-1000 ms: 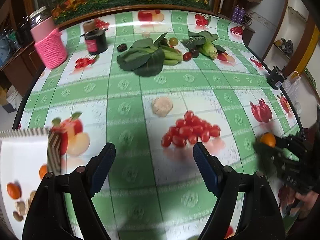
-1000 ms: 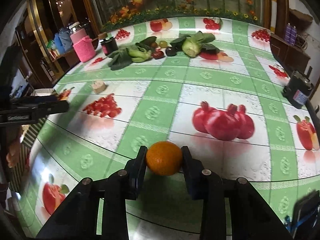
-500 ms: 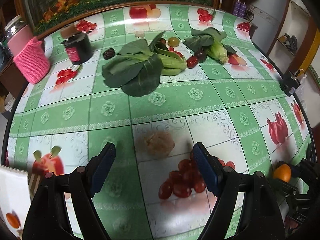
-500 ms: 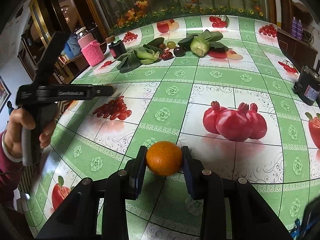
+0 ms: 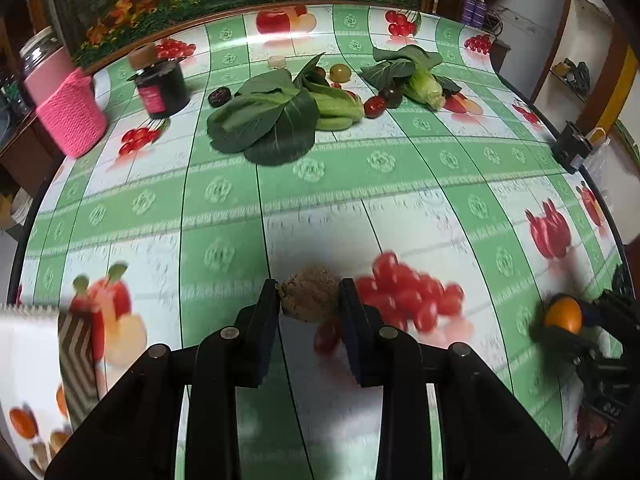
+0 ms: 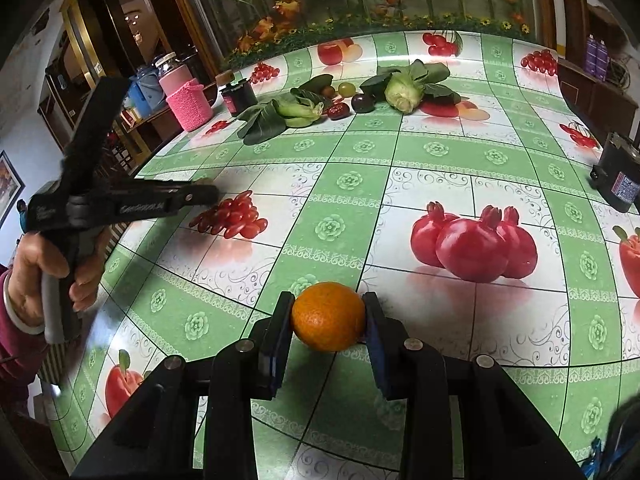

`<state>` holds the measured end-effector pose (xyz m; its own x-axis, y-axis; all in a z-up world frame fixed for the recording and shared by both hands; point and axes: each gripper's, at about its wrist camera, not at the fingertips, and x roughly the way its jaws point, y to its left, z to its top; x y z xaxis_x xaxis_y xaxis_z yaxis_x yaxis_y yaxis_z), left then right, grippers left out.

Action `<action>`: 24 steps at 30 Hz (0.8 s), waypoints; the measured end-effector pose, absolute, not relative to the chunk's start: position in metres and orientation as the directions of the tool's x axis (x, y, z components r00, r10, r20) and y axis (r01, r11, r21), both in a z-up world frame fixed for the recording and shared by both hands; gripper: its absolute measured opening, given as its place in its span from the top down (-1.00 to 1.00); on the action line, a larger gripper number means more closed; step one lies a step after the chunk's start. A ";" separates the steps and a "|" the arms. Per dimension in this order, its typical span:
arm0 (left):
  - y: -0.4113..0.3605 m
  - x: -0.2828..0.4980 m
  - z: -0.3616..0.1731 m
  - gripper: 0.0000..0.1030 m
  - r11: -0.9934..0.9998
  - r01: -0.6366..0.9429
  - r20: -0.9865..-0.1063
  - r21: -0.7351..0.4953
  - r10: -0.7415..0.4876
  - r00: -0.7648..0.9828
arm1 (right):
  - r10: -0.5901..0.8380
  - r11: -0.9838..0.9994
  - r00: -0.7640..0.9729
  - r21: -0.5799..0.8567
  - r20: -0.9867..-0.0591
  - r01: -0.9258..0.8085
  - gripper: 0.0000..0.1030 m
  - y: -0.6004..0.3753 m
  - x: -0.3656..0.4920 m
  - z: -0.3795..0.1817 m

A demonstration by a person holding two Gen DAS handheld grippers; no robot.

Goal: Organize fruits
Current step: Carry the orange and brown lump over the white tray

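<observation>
My left gripper [image 5: 309,294] is shut on a rough brown round fruit [image 5: 310,294] low over the fruit-print tablecloth [image 5: 360,184]. My right gripper [image 6: 326,314] is shut on an orange [image 6: 328,316], held just above the cloth; that orange also shows at the right edge of the left wrist view [image 5: 563,314]. Far across the table lie loose fruits: a green grape [image 5: 340,72], a dark plum [image 5: 391,94], a red date [image 5: 375,106] and a dark dried fruit [image 5: 219,96], among leafy greens [image 5: 272,120].
A pink knitted jar sleeve [image 5: 72,116] and a dark jar [image 5: 162,86] stand at the far left. A white patterned bag [image 5: 36,376] is at the near left. A black box [image 5: 570,148] sits at the right table edge. Cherries, apples and pomegranates are only printed on the cloth.
My left gripper moved forward over the table and closed from wide open onto the brown fruit. My right gripper kept the orange and stayed almost still.
</observation>
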<state>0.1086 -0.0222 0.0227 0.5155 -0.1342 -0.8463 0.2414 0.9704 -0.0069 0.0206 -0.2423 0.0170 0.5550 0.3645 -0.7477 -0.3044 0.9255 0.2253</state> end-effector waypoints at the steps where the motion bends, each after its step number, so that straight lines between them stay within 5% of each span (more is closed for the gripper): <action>1: -0.021 0.103 0.024 0.47 0.970 0.241 -0.846 -0.016 -0.141 0.514 | 0.363 0.925 0.554 0.222 -0.749 -0.308 0.31 -0.240 0.020 0.017; 24: 0.016 -0.010 0.031 0.47 0.981 0.183 -0.826 -0.066 -0.157 0.541 | 0.399 0.895 0.540 0.186 -0.741 -0.406 0.32 -0.166 -0.024 0.034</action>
